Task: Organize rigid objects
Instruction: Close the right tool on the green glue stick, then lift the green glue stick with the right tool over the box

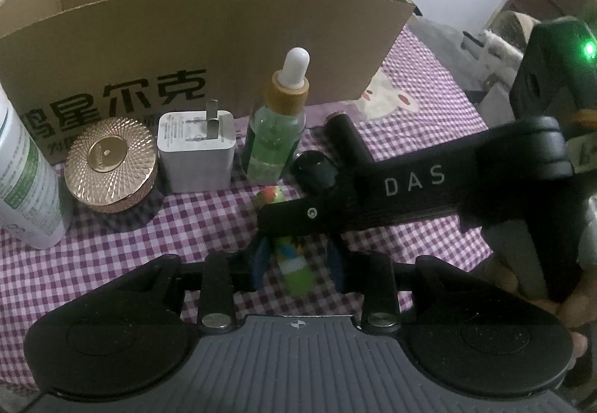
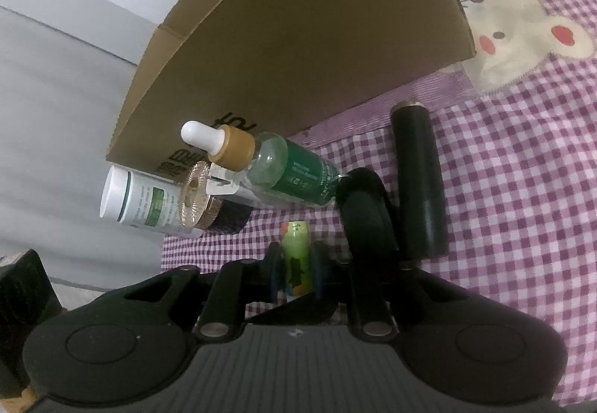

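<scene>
A small green and multicoloured tube lies on the checked cloth. My right gripper is shut on it; in the left wrist view the right gripper reaches across from the right and crosses the tube. My left gripper has its blue-padded fingers on either side of the tube with a gap, open. Behind stand a green dropper bottle, a white charger plug, a gold-lidded jar and a white tube, in front of an open cardboard box.
A black cylinder and a black round object lie right of the dropper bottle. The box wall rises close behind. The purple checked cloth with a bear print covers the table.
</scene>
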The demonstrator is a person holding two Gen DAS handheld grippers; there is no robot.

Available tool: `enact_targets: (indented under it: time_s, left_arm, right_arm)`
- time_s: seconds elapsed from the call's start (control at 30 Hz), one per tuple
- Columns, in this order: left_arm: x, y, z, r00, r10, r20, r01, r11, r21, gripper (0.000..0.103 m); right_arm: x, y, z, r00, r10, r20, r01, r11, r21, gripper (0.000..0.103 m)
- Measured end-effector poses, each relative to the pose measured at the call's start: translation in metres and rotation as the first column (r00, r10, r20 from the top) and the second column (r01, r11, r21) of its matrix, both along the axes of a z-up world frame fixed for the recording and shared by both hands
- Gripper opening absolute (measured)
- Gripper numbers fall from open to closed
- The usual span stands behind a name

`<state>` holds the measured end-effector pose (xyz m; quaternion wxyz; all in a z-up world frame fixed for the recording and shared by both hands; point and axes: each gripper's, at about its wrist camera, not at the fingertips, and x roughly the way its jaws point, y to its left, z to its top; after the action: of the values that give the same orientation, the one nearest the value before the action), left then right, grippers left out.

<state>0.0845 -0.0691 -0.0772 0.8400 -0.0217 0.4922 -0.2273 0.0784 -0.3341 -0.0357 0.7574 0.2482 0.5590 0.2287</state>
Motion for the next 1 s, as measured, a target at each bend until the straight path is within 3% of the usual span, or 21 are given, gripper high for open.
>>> enact_targets:
  time_s: [0.27, 0.5, 0.73, 1.0]
  left_arm:
    - [-0.008, -0.001, 0.004, 1.000, -0.002, 0.013, 0.002, 1.000, 0.001, 0.031]
    - [-0.020, 0.003, 0.027, 0.998, 0.010, 0.068, -0.009, 1.000, -0.014, 0.030]
    - [-0.029, 0.015, 0.077, 0.988, 0.031, 0.150, -0.025, 0.999, -0.040, 0.030]
    - [-0.001, 0.034, 0.138, 0.973, 0.062, 0.221, -0.051, 0.997, -0.055, 0.030]
  right_arm:
    - [-0.015, -0.007, 0.004, 1.000, -0.018, 0.006, 0.017, 0.999, 0.030, 0.017]
    - [-0.033, 0.001, 0.034, 0.996, 0.004, 0.090, -0.005, 1.000, 0.018, 0.017]
    - [-0.039, 0.019, 0.088, 0.977, 0.049, 0.206, -0.051, 0.999, 0.007, 0.017]
    - [0.003, 0.045, 0.153, 0.940, 0.120, 0.318, -0.130, 0.991, 0.009, 0.017]
